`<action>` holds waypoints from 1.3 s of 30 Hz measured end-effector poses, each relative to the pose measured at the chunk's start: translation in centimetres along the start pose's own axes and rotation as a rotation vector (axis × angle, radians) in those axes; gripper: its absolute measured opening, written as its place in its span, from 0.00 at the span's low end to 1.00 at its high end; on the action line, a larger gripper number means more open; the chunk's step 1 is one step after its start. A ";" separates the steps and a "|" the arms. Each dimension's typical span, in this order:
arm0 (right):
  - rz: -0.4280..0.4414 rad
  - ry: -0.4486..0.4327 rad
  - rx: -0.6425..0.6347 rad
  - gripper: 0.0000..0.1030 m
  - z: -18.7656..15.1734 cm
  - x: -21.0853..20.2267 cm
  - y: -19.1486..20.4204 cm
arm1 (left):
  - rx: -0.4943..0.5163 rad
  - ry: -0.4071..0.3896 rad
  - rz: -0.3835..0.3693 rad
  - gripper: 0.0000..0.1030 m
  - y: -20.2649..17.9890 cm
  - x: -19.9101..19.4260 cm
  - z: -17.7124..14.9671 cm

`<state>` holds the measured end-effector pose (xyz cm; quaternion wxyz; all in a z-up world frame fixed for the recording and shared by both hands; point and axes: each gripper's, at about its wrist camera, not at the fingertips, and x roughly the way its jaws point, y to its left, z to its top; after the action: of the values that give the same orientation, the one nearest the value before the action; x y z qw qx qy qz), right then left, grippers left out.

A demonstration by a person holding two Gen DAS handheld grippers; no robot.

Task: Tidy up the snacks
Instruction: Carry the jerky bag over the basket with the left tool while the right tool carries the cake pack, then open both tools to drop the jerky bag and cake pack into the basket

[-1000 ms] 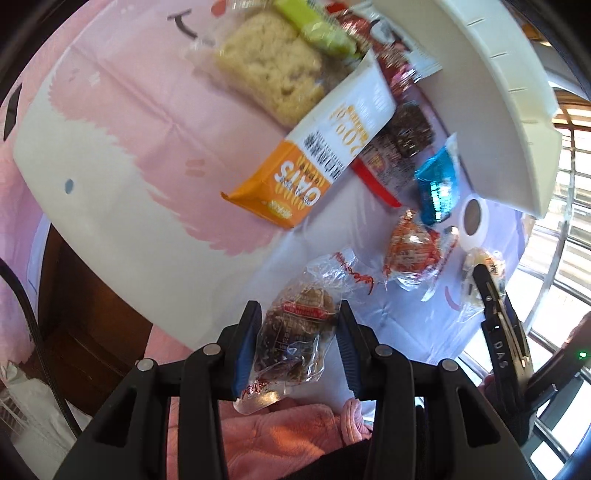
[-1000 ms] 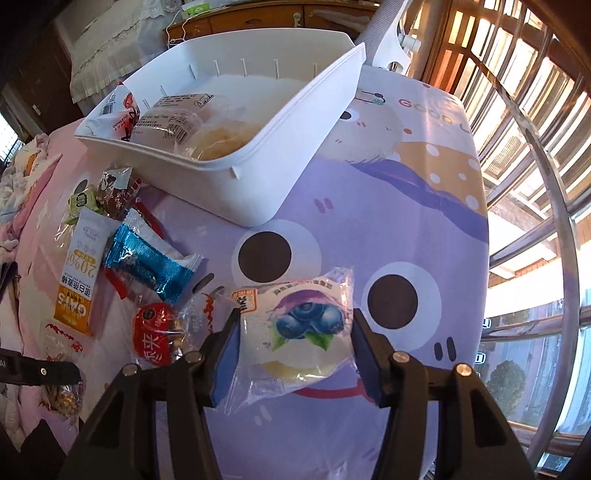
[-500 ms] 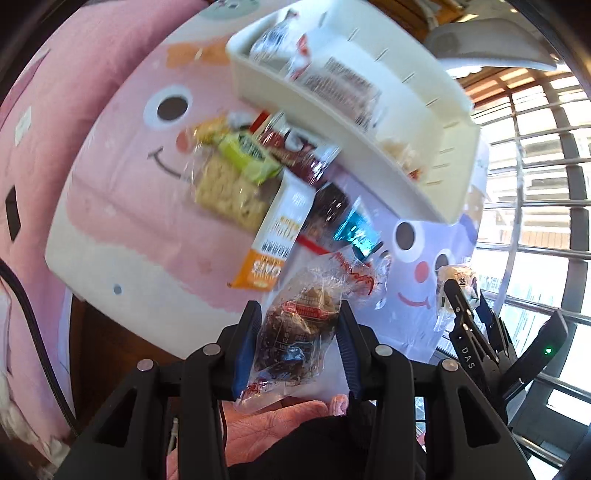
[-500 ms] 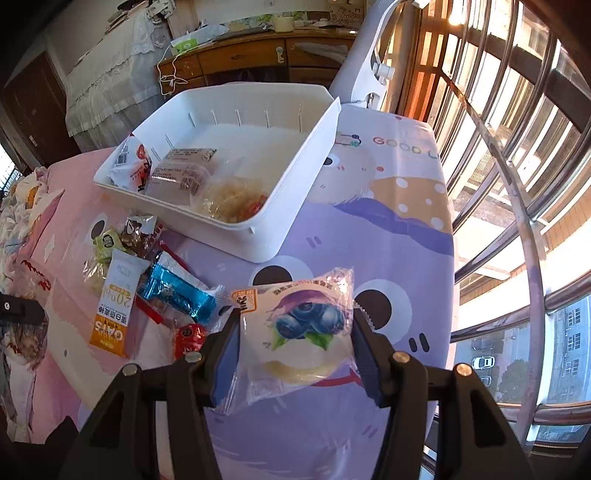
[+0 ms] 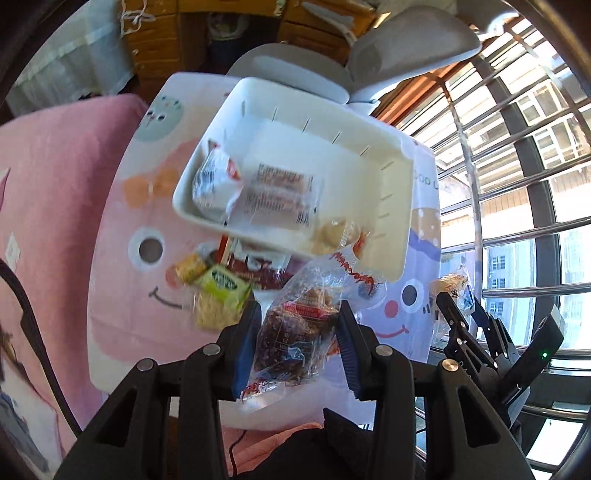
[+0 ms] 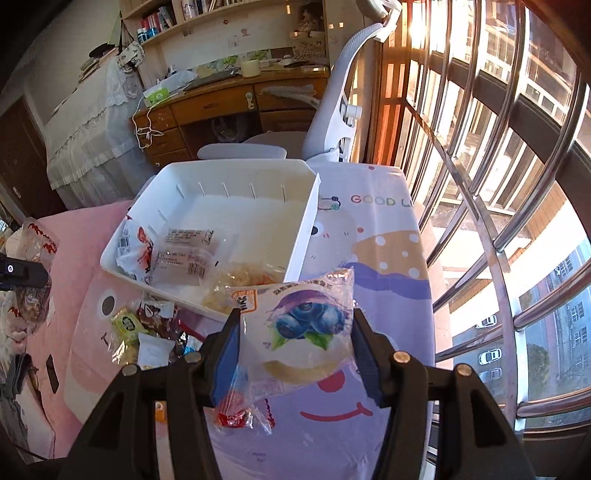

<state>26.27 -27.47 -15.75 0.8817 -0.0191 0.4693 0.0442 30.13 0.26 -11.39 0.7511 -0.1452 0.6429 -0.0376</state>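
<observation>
Cartoon-print table beside barred window; white bin beyond; left fingers grip brown snack, right fingers grip blueberry pastry

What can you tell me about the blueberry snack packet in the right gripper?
The blueberry packet is a clear, crinkly plastic wrapper printed with blueberries and green leaves, holding a pale round cake. The right gripper clamps it by both sides between blue pads, held upright in the air above the purple tablecloth, just in front of the white bin.

Home bedroom or study: wooden desk with drawers upper centre, bookshelf above, office chair, barred window at right.
</observation>
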 end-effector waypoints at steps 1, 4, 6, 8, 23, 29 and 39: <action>-0.003 -0.011 0.004 0.55 0.4 -0.1 0.2 | 0.016 -0.006 -0.003 0.38 -0.1 -0.2 0.7; -0.007 -0.041 0.020 0.55 1.5 -0.3 0.8 | 0.053 -0.036 -0.017 0.38 -0.3 -0.5 2.5; -0.006 -0.060 0.030 0.55 2.2 -0.3 1.1 | 0.079 -0.060 -0.041 0.38 -0.3 -0.4 3.4; -0.005 -0.077 0.038 0.55 2.7 -0.2 1.6 | 0.092 -0.081 -0.068 0.38 -0.2 -0.1 4.3; 0.022 -0.170 0.099 0.55 6.3 3.0 4.0 | 0.205 -0.247 -0.198 0.38 1.3 3.7 9.7; 0.028 -0.172 0.115 0.55 7.2 4.2 4.6 | 0.224 -0.277 -0.220 0.39 1.7 4.7 10.9; 0.028 -0.098 0.128 0.61 7.3 5.2 4.9 | 0.233 -0.233 -0.207 0.62 1.6 5.4 10.8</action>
<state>34.71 -21.71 -16.01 0.9024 0.0459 0.4275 0.0272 41.42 2.35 -15.61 0.8243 -0.1258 0.5246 -0.1717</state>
